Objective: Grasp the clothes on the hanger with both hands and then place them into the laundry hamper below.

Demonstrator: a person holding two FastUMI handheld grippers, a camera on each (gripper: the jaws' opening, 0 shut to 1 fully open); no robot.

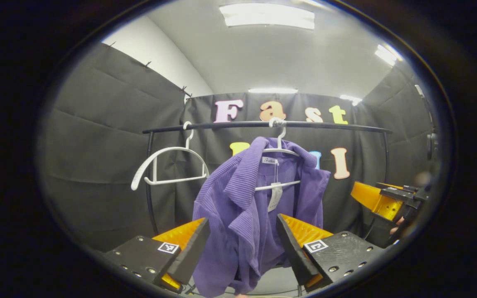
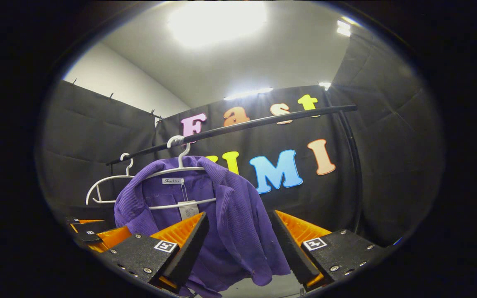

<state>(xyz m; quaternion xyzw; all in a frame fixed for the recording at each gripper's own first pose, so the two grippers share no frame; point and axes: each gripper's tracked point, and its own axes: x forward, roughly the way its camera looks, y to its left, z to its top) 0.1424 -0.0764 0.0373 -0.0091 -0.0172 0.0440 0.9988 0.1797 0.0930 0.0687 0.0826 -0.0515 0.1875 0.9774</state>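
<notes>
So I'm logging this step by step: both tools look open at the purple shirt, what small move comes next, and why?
Probably ease both forward and close. The left tool and the right tool each stand open with a front panel of the purple shirt hanging in the gap, not pinched. The shirt hangs on its hanger.

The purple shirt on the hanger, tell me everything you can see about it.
The purple shirt is a ribbed, corduroy-like garment with a collar, hanging open-fronted on a white hanger hooked over the black rail. A neck label and a paper tag dangle inside. It drapes unevenly, one front panel folded forward. Each tool's open fingers frame its lower part, the left tool and right tool; contact cannot be told.
</notes>
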